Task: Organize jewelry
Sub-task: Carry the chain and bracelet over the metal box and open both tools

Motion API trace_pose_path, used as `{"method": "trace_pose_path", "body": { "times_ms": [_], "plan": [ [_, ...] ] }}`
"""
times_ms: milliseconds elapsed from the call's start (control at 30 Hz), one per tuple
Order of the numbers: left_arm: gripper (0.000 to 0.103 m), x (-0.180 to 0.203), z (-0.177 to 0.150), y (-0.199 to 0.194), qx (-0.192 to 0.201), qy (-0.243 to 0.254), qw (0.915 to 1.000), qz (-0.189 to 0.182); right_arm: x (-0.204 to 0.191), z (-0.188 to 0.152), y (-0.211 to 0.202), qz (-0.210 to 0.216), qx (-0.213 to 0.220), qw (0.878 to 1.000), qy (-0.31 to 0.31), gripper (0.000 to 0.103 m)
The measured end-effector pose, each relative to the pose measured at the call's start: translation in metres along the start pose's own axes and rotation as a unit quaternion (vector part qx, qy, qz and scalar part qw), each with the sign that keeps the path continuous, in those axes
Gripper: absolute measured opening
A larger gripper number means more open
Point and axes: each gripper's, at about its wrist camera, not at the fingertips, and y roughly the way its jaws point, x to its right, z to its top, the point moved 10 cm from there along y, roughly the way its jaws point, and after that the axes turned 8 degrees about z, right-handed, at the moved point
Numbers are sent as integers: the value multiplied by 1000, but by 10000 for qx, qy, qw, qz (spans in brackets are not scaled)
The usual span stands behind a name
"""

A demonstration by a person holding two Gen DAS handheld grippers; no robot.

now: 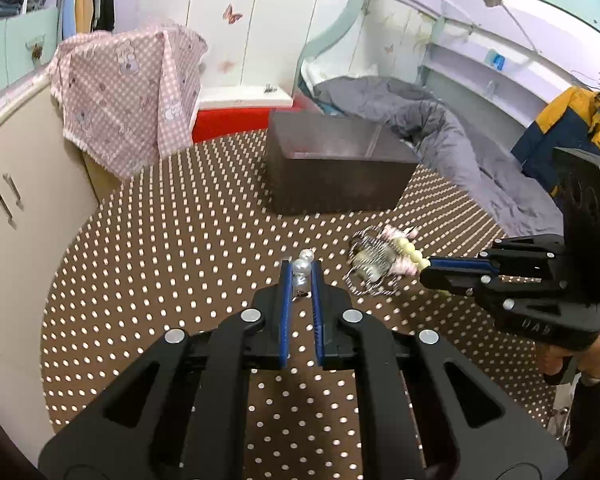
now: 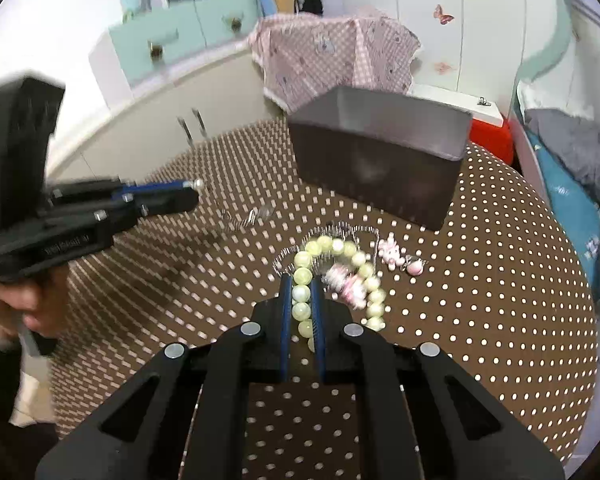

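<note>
My left gripper (image 1: 301, 270) is shut on a small white pearl piece (image 1: 302, 267), held a little above the dotted brown table (image 1: 180, 240). In the right wrist view that gripper (image 2: 188, 190) reaches in from the left, a pearl showing at its tip. My right gripper (image 2: 301, 284) is shut on a pale green bead bracelet (image 2: 342, 248), which loops over a pink bead piece (image 2: 348, 282). From the left wrist view the right gripper (image 1: 426, 270) comes in from the right, at the pile of green and pink beads (image 1: 404, 250). A dark open box (image 1: 332, 168) (image 2: 380, 160) stands behind.
Pink charms (image 2: 400, 258) and a thin silver chain (image 2: 248, 216) lie loose on the table. A pink checked cloth (image 1: 128, 92) covers something at the back left. A grey quilt (image 1: 440, 120) lies on a bed to the right. White cupboards (image 2: 160, 132) border the table.
</note>
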Motion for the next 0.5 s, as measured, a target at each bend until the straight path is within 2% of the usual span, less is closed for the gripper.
{"method": "trace_pose_path", "body": {
  "times_ms": [267, 500],
  "plan": [
    [9, 11, 32, -37, 454, 146, 9988, -92, -8, 46, -42, 575, 678, 9952, 407, 8],
    [9, 19, 69, -68, 873, 292, 9956, -188, -7, 82, -66, 459, 1017, 9934, 266, 8]
  ]
}}
